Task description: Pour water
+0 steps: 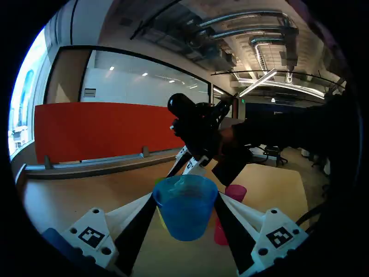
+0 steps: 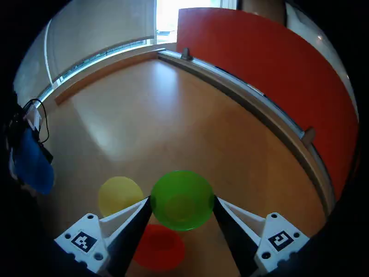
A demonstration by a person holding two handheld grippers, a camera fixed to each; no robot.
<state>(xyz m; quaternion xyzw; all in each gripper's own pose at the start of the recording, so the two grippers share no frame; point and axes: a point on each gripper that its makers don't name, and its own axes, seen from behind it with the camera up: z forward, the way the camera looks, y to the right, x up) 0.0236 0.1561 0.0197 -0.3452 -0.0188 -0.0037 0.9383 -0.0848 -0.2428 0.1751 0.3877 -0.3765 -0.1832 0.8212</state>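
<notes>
Left gripper [image 1: 184, 198] pinches the blue cup [image 1: 185, 217]; right gripper [image 2: 181, 200] pinches the green cup [image 2: 182, 207]. Bring the rims close, then tilt slowly.

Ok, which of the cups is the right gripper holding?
The green cup, clamped between the right gripper's fingers. The yellow cup and red cup stand on the table; the blue cup is in the left gripper.
</notes>
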